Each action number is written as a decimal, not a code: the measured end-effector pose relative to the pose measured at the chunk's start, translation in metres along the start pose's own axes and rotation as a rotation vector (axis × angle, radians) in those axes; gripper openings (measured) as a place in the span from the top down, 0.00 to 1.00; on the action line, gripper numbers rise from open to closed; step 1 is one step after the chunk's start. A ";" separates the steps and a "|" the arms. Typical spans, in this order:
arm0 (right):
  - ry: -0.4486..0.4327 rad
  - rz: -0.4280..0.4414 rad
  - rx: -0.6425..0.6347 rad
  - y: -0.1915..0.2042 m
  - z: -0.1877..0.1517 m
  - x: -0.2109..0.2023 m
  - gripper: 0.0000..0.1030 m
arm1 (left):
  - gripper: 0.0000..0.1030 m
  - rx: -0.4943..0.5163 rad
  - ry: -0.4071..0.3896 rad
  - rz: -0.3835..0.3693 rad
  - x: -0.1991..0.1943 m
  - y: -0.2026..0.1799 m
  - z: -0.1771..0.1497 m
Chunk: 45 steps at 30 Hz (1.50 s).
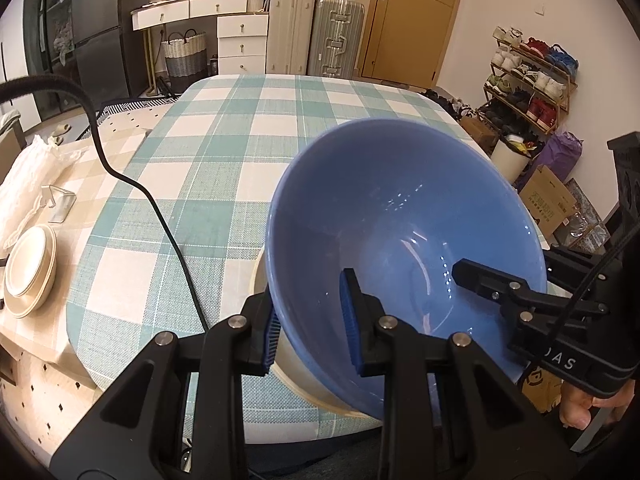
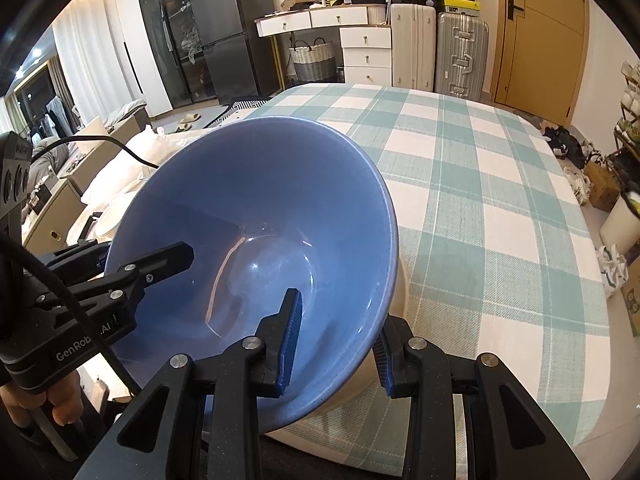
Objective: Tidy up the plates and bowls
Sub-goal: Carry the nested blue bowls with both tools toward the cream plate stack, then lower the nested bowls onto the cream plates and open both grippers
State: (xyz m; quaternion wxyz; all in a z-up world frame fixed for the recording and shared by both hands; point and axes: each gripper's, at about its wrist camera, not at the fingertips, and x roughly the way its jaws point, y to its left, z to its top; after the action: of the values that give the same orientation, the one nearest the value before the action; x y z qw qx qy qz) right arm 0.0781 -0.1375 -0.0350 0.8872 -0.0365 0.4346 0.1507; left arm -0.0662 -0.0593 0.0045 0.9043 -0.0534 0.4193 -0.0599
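Note:
A large blue bowl [image 1: 400, 216] [image 2: 256, 208] is tilted over the near edge of the table, and both grippers hold its rim. Its underside rests in a cream bowl [image 1: 292, 372] [image 2: 344, 396], mostly hidden beneath it. My left gripper [image 1: 310, 328] is shut on the bowl's near left rim, one blue pad inside and one outside. My right gripper [image 2: 336, 350] is shut on the opposite rim the same way. In each wrist view the other gripper's inner finger [image 1: 480, 280] [image 2: 168, 260] reaches into the bowl from the side.
The table has a teal and white checked cloth [image 1: 224, 152] [image 2: 480, 200]. A stack of cream plates [image 1: 28, 272] sits on a beige surface at the left, beside a clear stand [image 1: 60, 200] and a white bag [image 1: 28, 184]. A black cable [image 1: 160, 216] crosses the cloth.

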 end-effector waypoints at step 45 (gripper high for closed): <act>-0.225 -0.033 -0.007 -0.012 0.009 -0.049 0.13 | 0.02 0.095 -0.170 0.067 -0.032 -0.008 0.014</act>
State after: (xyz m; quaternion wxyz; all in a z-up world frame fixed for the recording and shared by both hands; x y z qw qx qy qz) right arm 0.0602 -0.1587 0.0075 0.9325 -0.0297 0.3311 0.1409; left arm -0.0767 -0.0612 0.0384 0.9396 -0.0015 0.3394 -0.0447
